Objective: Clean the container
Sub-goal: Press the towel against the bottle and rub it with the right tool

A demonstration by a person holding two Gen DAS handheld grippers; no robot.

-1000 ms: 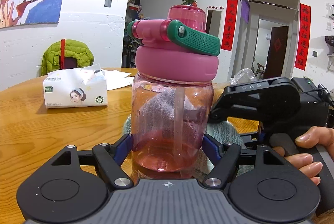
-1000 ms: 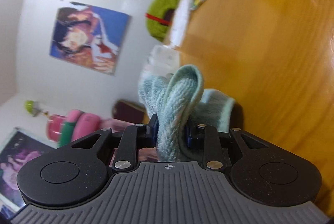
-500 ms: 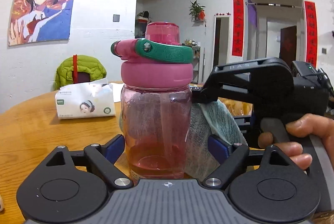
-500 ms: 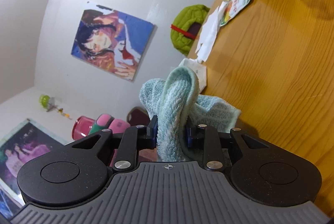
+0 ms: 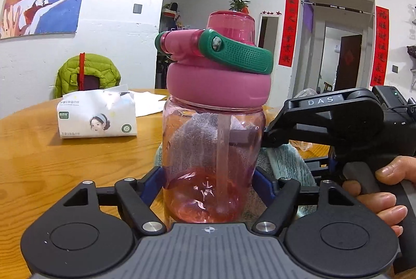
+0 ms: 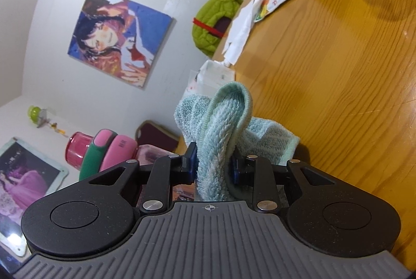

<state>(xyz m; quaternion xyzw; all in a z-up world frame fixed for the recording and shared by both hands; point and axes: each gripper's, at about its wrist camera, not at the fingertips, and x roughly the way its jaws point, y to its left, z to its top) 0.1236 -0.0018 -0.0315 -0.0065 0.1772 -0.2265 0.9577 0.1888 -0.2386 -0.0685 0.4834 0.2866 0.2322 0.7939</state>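
Left gripper (image 5: 209, 181): jaws closing, the blue pads now against both sides of the pink bottle (image 5: 213, 149) low on its clear body, so the bottle is gripped. Bottle stands upright on the wooden table (image 5: 52, 162), at the centre of the left wrist view, directly at 12 o'clock from the left gripper. It has a pink lid (image 5: 218, 86) with a green handle (image 5: 239, 55) folded across it toward 3 o'clock, a straw inside, and a little reddish liquid at the bottom. Right gripper (image 6: 213, 170): jaws nearly together, clamped on a fold of a light blue towel (image 6: 223, 128); the fold sticks up in a loop beyond the pads and the rest hangs toward 3 o'clock. In the left wrist view the right gripper (image 5: 273, 134) comes in from 3 o'clock, held by a hand (image 5: 384, 190), with its tip at the far right side of the bottle; the towel (image 5: 283, 162) shows behind and just right of the bottle and through its clear wall. Whether the towel touches the bottle cannot be told. In the right wrist view the bottle (image 6: 104, 151) lies at 9 o'clock of the gripper. Tissue pack (image 5: 97, 118) on the table at 10 o'clock from the bottle, well apart. Green jacket (image 5: 88, 73) on a chair behind the table.
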